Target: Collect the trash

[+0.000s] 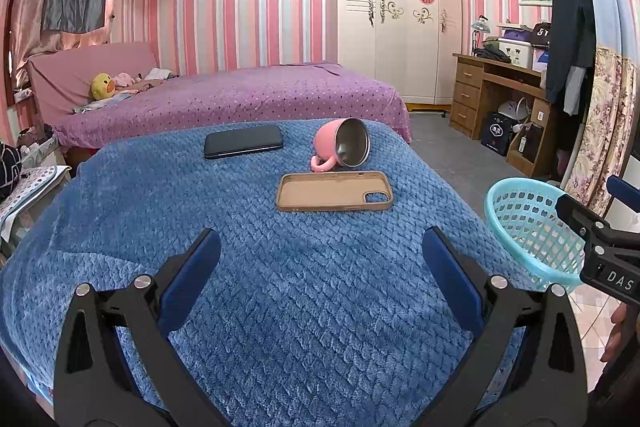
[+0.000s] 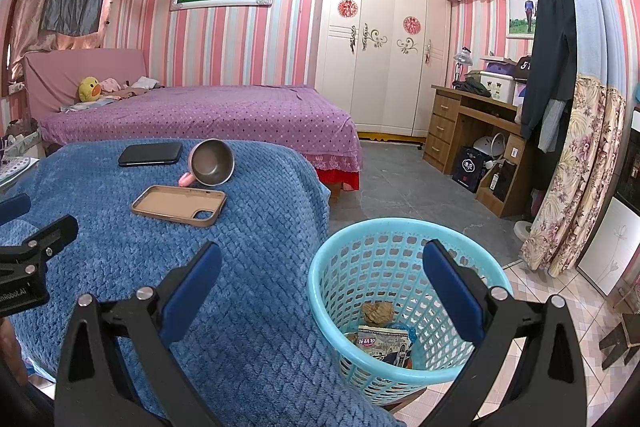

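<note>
A light blue plastic basket (image 2: 400,239) stands on the floor at the right of the blue-blanketed table (image 2: 240,287); it also shows in the left wrist view (image 1: 520,211). Inside it lie a crumpled brown wad (image 2: 378,313) and a printed snack wrapper (image 2: 386,345). My right gripper (image 2: 322,283) is open and empty, over the table's right edge and the basket's rim. My left gripper (image 1: 320,267) is open and empty above the blanket (image 1: 280,287), short of a tan phone case (image 1: 334,191).
On the blanket lie a tipped pink mug (image 1: 342,147), the tan phone case (image 2: 180,205) and a black phone (image 1: 243,141). A purple bed (image 1: 240,95) stands behind, a white wardrobe (image 1: 396,19) and wooden desk (image 1: 496,99) at right. Grey floor runs between them.
</note>
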`<state>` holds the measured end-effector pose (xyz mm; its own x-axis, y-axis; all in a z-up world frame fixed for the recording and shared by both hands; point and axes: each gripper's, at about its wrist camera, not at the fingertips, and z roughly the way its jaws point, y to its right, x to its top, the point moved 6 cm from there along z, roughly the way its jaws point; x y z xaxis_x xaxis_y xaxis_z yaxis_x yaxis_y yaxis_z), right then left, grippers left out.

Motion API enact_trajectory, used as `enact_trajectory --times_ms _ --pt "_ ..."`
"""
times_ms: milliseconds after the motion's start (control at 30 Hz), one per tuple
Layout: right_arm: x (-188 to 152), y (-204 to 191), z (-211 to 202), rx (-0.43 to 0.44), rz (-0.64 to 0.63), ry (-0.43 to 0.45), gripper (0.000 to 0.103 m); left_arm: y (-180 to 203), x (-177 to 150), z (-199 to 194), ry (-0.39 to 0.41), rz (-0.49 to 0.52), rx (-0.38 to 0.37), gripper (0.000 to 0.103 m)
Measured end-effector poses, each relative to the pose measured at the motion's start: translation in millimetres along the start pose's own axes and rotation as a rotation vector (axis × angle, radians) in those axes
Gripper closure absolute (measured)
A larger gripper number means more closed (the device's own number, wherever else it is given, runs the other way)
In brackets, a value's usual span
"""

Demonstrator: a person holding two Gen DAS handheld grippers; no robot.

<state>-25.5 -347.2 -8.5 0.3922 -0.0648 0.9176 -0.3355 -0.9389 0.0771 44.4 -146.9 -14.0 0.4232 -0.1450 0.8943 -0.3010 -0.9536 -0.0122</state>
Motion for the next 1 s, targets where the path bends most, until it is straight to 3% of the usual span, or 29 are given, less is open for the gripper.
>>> enact_trajectory --times_ms 1000 --pt "0.6 -4.2 2.0 -0.001 -0.004 -0.008 0.005 -2.5 -2.3 0.0 -0.011 -0.012 0.006 0.005"
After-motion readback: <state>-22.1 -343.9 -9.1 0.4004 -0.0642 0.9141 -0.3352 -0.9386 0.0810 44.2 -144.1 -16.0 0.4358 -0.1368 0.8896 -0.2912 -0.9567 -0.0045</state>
